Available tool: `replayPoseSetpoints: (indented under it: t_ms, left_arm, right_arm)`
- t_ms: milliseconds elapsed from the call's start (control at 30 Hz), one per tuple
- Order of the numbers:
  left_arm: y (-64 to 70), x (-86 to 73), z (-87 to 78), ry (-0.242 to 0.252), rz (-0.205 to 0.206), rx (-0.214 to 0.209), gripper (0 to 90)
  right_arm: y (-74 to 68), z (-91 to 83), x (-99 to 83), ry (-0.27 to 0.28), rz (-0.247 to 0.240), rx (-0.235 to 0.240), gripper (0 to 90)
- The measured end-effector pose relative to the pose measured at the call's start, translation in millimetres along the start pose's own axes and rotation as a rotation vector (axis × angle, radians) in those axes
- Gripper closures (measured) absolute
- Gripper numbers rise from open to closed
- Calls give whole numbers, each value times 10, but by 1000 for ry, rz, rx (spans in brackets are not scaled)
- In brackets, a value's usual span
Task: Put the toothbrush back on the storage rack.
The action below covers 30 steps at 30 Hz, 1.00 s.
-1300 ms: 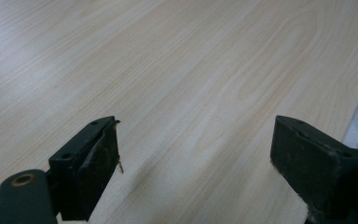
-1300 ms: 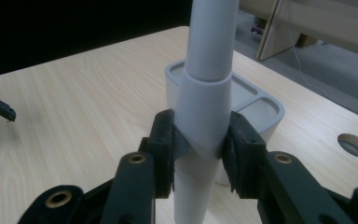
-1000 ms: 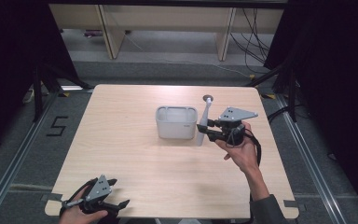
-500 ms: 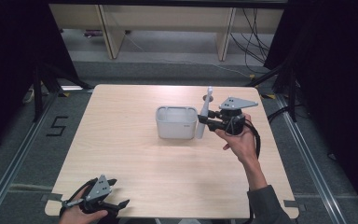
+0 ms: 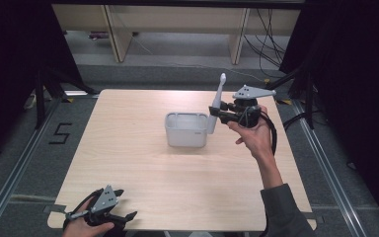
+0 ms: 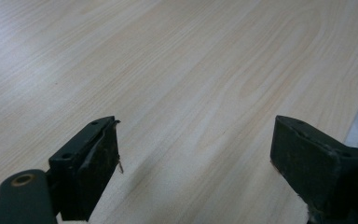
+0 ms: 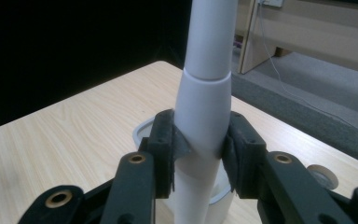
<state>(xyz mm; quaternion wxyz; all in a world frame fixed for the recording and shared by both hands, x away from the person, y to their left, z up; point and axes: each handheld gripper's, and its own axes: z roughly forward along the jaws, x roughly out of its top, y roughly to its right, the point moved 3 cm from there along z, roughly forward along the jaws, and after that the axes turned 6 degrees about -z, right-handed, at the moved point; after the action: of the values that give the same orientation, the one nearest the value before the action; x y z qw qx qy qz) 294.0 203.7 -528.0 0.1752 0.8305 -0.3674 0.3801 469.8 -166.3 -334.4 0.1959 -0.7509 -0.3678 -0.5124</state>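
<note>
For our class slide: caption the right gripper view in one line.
Right gripper clamps an upright white toothbrush above a grey tub.

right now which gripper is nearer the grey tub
Right. The right gripper holds an electric toothbrush upright beside the grey tub's right edge; the left gripper sits open at the table's near-left corner.
</note>
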Motion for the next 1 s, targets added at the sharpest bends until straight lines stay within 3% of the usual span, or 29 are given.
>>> replayPoseSetpoints:
  t_ms: [67,200,300,333,367,767,867,933,1000]
  left_arm:
    - [-8,0,5,2,1,5,147]
    - [6,-4,4,6,-20,4,147]
    - [5,-1,-5,4,-17,3,147]
    - [5,2,-6,8,-14,0,147]
    - [5,3,-7,8,-14,-2,147]
    - [1,-1,3,14,-15,1,147]
    - [7,2,-5,7,-14,-4,147]
    - [3,0,1,16,-16,0,147]
    - [2,1,1,14,-14,-1,147]
  right_arm:
    - [7,13,28,-14,26,14,669]
    - [72,80,68,-22,9,-8,669]
    - [99,137,90,-23,30,-3,669]
    - [123,148,100,-23,7,-14,669]
    - [108,162,108,-30,37,-3,669]
    - [193,352,176,-36,24,-35,669]
    - [201,412,149,-61,60,-30,669]
    - [237,451,132,-59,42,-35,669]
    - [236,486,121,-67,75,-31,669]
